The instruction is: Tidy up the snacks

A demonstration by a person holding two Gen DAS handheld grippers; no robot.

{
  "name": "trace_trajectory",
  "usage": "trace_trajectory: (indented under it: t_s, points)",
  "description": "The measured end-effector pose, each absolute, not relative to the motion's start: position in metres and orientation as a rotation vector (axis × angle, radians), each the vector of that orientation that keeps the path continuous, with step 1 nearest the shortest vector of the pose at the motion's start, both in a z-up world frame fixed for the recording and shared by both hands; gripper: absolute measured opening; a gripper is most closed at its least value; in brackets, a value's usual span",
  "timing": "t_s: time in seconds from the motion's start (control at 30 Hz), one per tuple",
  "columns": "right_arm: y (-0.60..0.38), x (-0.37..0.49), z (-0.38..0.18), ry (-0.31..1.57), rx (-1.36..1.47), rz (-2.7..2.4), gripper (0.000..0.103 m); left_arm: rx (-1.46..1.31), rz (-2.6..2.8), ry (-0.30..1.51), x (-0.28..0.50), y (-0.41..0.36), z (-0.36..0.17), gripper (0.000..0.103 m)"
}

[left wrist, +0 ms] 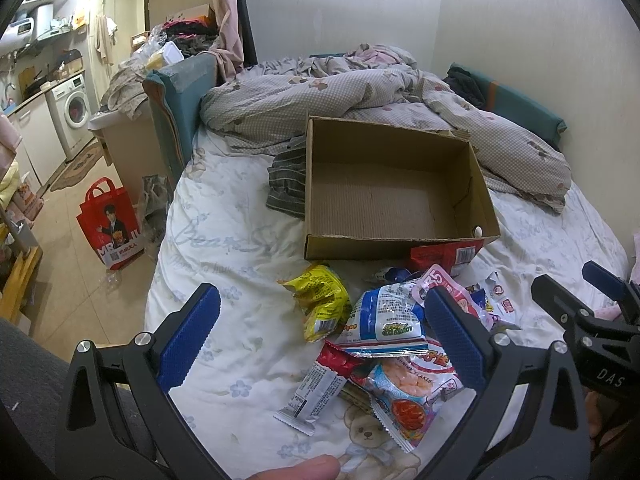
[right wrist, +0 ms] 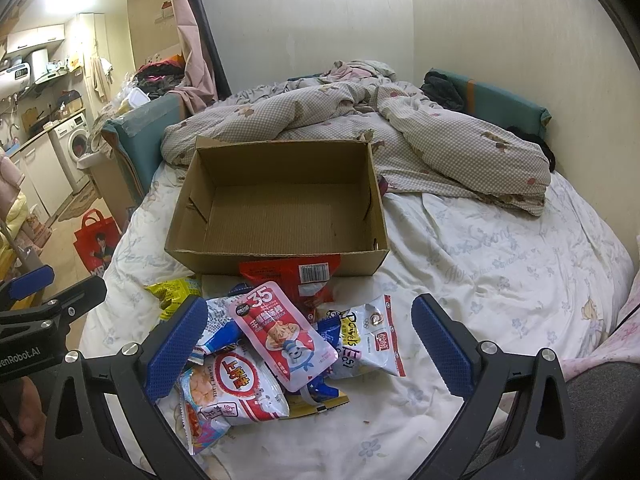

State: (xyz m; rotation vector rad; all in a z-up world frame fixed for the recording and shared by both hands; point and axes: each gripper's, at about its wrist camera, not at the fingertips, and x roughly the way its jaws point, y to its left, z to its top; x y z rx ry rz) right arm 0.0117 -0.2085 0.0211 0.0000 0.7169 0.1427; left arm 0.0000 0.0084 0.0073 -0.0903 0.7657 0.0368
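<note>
An open, empty cardboard box (left wrist: 384, 196) (right wrist: 280, 204) sits on the bed. In front of it lies a pile of snack packets: a yellow packet (left wrist: 322, 304), a blue-white packet (left wrist: 386, 320), a shrimp flakes bag (left wrist: 404, 392) (right wrist: 236, 388), a pink "35" pouch (right wrist: 286, 336), a red packet (right wrist: 300, 276) leaning on the box, and a white packet (right wrist: 374, 336). My left gripper (left wrist: 320, 320) is open above the pile. My right gripper (right wrist: 310, 328) is open above the pile, and shows at the right edge of the left wrist view (left wrist: 592, 312). Neither holds anything.
A rumpled checked duvet (left wrist: 360, 100) (right wrist: 400, 136) lies behind the box. A striped cloth (left wrist: 286, 184) lies at the box's left. The bed's left edge drops to the floor, where a red shopping bag (left wrist: 112, 224) stands. Walls close the far and right sides.
</note>
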Motion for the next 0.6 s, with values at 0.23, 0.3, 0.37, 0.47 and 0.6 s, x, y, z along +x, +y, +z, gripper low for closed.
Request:
trace_trajectory:
  t_s: [0.23,0.3,0.37,0.47,0.6]
  points:
    - [-0.208,0.0111,0.0208,0.714,-0.003,0.142,0.103,-0.09,0.035,0.763,0.0002,0.007,0.0095,0.101]
    - [-0.2082,0.0113,0.021,0.714,-0.003,0.141,0.103,-0.09,0.036,0.764,0.0016,0.0087,0.0109,0.101]
    - [-0.2078,0.011,0.0208,0.715,-0.003,0.141,0.103,-0.09,0.036,0.762,0.0004,0.0072,0.0096,0.101]
    - [-0.2077,0.011,0.0208,0.714,-0.004,0.141,0.103,-0.089,0.037,0.761,0.0008,0.0085,0.0106,0.101]
    - [-0.208,0.0113,0.0211,0.714,-0.004,0.141,0.103,-0.088,0.037,0.761,0.0021,0.0061,0.0126,0.101]
